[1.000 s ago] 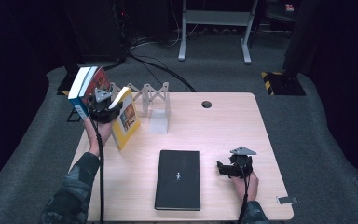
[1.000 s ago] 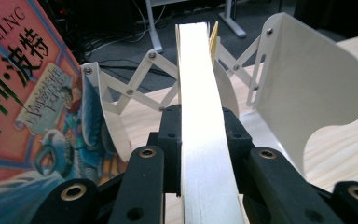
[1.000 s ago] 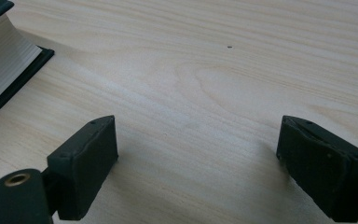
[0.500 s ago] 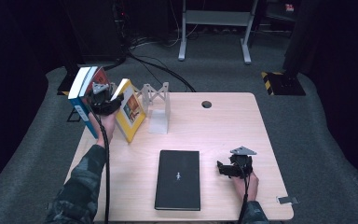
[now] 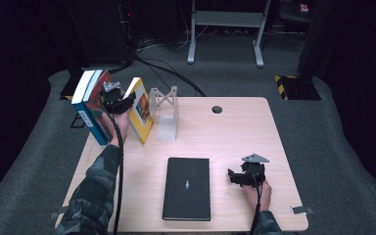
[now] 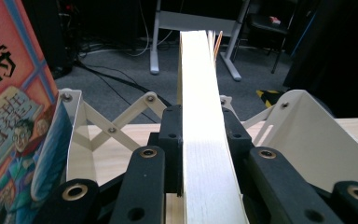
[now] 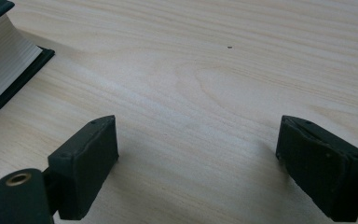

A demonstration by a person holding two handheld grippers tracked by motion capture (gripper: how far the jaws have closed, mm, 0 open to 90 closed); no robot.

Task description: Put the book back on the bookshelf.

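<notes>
While clamped between the left gripper (image 6: 204, 154) fingers, yellow book (image 6: 205, 116) upright, right gripper (image 7: 198, 163) fingers spread, empty.

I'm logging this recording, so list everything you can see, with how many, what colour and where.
Yellow book: 1, yellow cover, standing tilted at the table's far left, clamped in the left gripper.
Books: 2 or so, blue, white and red, standing at the far left edge.
Book rack: 1, white, expanding, right of the yellow book.
Black book: 1, lying flat near the front middle.
Table: 1, light wood, with a round hole near the back.
Desk frame: 1, grey, on the floor behind.
Left gripper: 1, black, shut on the yellow book.
Right gripper: 1, black, open, low over the table's front right.
</notes>
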